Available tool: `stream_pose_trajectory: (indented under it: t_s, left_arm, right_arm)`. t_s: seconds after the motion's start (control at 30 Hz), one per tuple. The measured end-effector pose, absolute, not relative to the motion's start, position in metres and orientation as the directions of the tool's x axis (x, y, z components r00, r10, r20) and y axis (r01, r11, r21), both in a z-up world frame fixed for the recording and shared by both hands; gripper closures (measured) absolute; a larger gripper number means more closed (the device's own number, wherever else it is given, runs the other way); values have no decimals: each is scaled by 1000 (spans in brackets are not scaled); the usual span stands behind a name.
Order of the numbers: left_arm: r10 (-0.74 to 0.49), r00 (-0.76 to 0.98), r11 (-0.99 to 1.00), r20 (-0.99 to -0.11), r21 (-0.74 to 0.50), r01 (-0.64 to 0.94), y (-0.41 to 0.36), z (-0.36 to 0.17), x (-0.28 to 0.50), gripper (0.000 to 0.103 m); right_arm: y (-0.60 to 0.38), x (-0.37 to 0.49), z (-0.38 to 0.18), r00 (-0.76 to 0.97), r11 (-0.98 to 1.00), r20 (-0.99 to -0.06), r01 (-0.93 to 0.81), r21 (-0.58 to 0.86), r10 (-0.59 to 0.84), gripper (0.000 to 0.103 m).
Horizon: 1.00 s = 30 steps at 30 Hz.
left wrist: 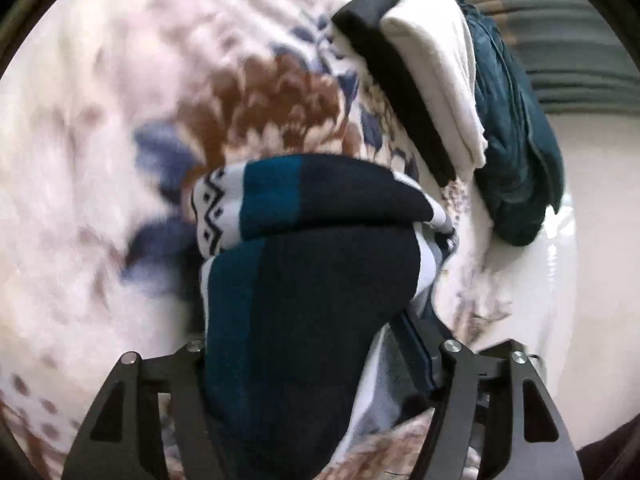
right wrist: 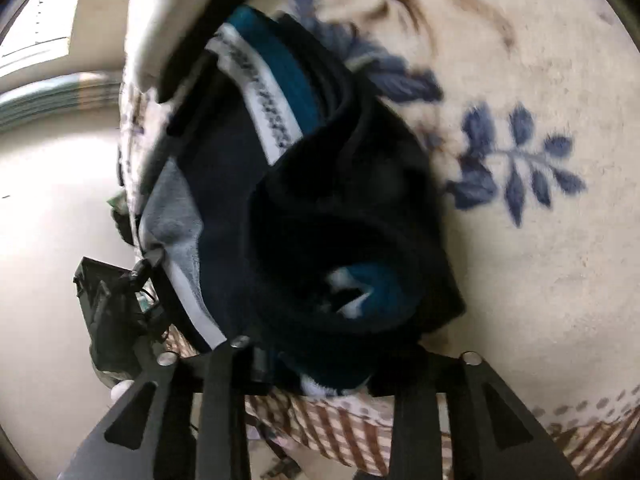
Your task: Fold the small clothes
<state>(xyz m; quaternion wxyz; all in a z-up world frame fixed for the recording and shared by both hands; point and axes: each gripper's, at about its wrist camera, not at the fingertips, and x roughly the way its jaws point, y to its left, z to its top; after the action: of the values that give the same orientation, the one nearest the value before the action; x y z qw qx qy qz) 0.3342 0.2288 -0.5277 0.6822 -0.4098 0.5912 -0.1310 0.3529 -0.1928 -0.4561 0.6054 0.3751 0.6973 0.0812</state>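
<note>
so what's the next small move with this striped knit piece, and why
Probably lay it down onto the floral blanket and press the fold flat. The striped knit piece is doubled over between the fingers of the left claw and bunched against the right claw. After that it could join the folded stack nearby.

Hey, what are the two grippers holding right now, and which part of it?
Both hold the same navy, teal and white knitted garment: the left gripper has a bunched end, the right gripper another bunched edge. Exact parts cannot be told.
</note>
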Motion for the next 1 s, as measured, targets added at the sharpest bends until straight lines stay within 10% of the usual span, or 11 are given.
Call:
stream_pose_trajectory:
  t_s: [0.37,0.5,0.67,1.0]
  left_arm:
    - [-360,378,734,-853,-509,-450,213,-487,270,35]
    - [-221,347,808,-912,-370,-459,202,-478,261,33]
    - [-213,343,811,-915,-361,-460,200,-486,261,16]
    - [-94,360,791,-928,-289,-539,204,-487,239,13]
  right_arm:
    - [-220,389,-374,187,923,-954,264,279,234,38]
    - [-173,406,-410,67,981,-981,56,186,182,36]
    - [-195,422,-419,-81,973,-986,191,127,145,37]
    - [61,498,-329,-72,737,-968,-635,231,241,37]
